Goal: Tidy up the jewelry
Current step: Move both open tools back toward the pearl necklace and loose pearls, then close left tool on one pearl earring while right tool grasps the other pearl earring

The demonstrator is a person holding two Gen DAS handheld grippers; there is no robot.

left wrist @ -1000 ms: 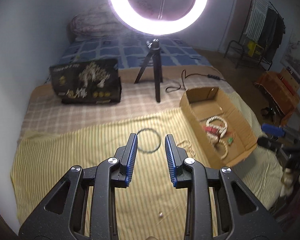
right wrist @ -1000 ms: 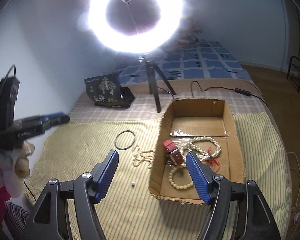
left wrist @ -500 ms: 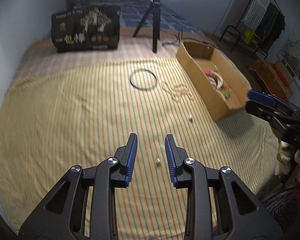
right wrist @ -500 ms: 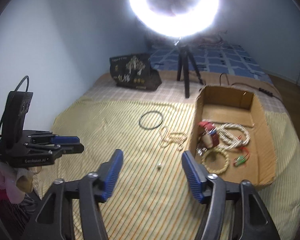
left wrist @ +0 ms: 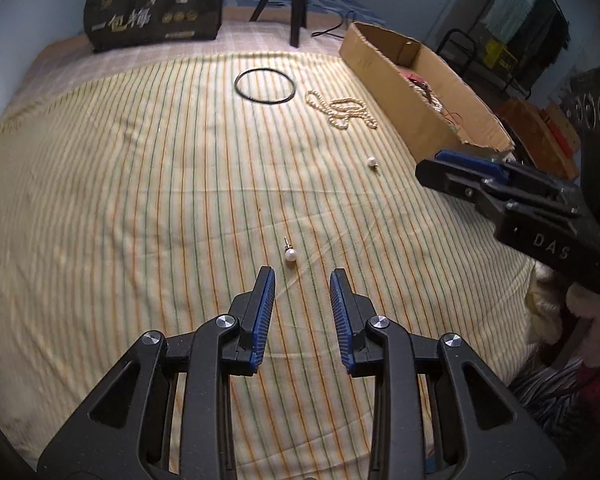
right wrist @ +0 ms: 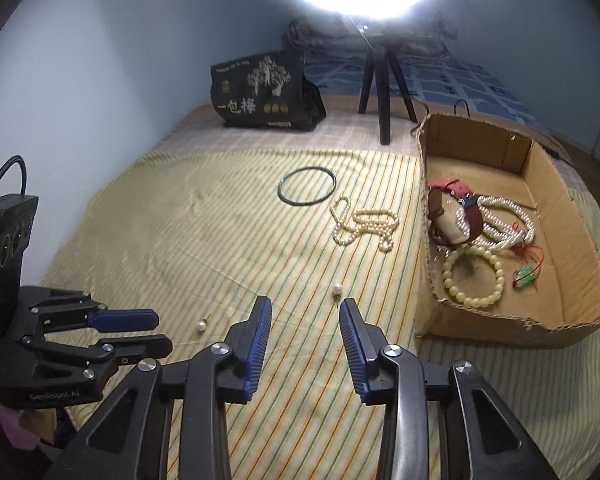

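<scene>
— Are the tongs holding anything?
— No. The left gripper (left wrist: 302, 276) is hanging agape just below one pearl earring (left wrist: 290, 255); the right gripper (right wrist: 305, 305), also spread, is facing another pearl stud (right wrist: 337, 288).
— What's outstanding?
— Both studs, the pearl necklace (right wrist: 363, 228) mid-frame, and the black ring (right wrist: 307, 186). A watch and bracelets are lying in the cardboard box (right wrist: 572, 216).

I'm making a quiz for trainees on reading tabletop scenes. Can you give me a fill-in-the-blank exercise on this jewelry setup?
1. The left tool is open, just short of a small pearl ____ lying on the striped cloth.
2. The red watch lies inside the ____ box.
3. The black ring lies on the cloth, ____ the box.
4. The pearl necklace on the cloth lies between the black ring and the ____.

Missing words: earring; cardboard; outside; box
</scene>
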